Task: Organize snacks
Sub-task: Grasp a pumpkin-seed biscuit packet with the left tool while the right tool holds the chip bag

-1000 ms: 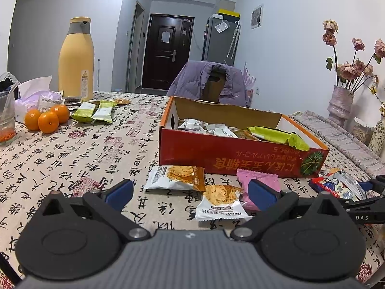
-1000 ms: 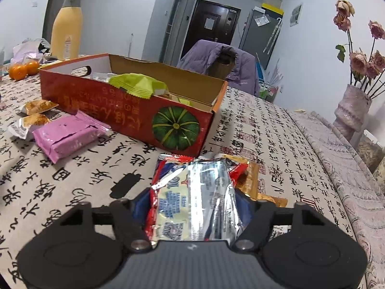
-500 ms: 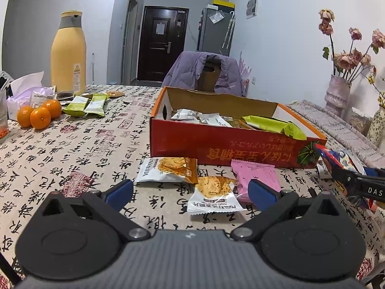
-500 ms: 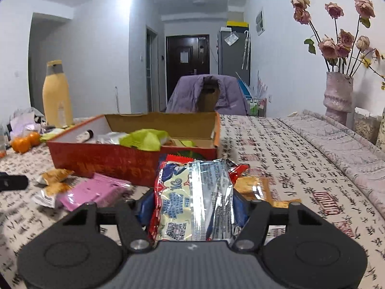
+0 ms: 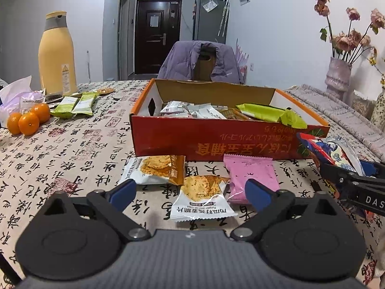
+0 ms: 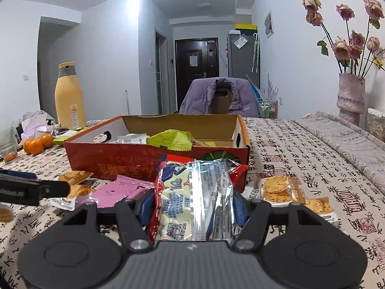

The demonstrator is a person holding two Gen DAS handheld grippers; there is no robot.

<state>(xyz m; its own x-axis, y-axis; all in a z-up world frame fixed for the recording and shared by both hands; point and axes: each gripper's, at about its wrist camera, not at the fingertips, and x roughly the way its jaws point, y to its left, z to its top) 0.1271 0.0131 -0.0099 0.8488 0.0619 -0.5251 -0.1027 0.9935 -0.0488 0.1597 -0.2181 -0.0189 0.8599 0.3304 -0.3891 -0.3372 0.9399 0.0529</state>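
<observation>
The right tool (image 6: pixel 192 204) grips a red-and-silver packet (image 6: pixel 192 200) held off the table (image 6: pixel 300 149), while the left tool (image 5: pixel 190 187), its jaws wide but closing, hangs over a white cracker packet (image 5: pixel 203 198) without touching it. Beside that packet lie a pink packet (image 5: pixel 250 175) and another cracker packet (image 5: pixel 156 168), both just in front of the red box (image 5: pixel 216 142) holding more snacks. Farther off sit oranges (image 5: pixel 28 120) and a yellow bottle (image 5: pixel 57 53).
</observation>
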